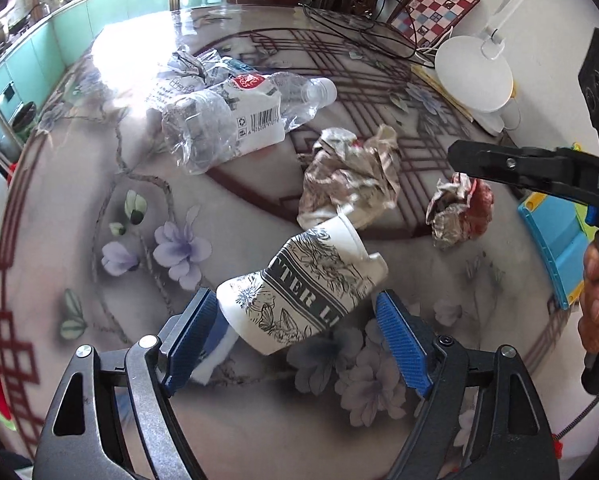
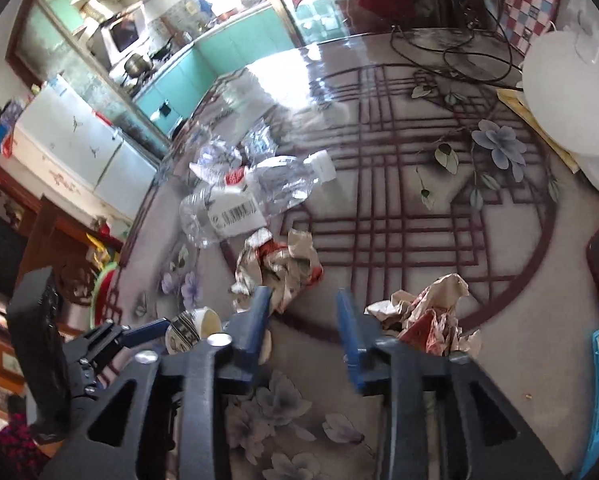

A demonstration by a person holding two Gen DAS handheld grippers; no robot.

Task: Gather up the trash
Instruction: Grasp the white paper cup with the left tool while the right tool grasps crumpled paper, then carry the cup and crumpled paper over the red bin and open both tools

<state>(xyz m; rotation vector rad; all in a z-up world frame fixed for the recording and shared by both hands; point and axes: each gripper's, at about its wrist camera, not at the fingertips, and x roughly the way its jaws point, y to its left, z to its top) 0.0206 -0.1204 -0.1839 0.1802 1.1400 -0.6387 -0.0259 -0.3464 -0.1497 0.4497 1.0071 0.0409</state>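
Observation:
A crushed paper cup [image 1: 299, 292] with black printing lies on the floral table [image 1: 99, 184] between the fingers of my left gripper [image 1: 295, 320]. The jaws stand wide; the left pad [image 1: 191, 328] is at the cup's base, the right pad [image 1: 399, 340] a little apart. My right gripper [image 2: 303, 320] is open over bare table, with a large crumpled paper [image 2: 279, 272] just beyond its left finger and a smaller paper ball [image 2: 423, 312] beside its right finger. A crushed plastic bottle [image 1: 235, 120] and a clear wrapper [image 1: 203, 64] lie farther back.
A white lamp base [image 1: 475, 72] stands at the back right with cables [image 1: 359, 28] and a checkered board [image 1: 435, 4] behind it. A blue plastic tray [image 1: 555, 240] sits at the right edge. A hand [image 1: 595, 300] holds the right gripper's handle there.

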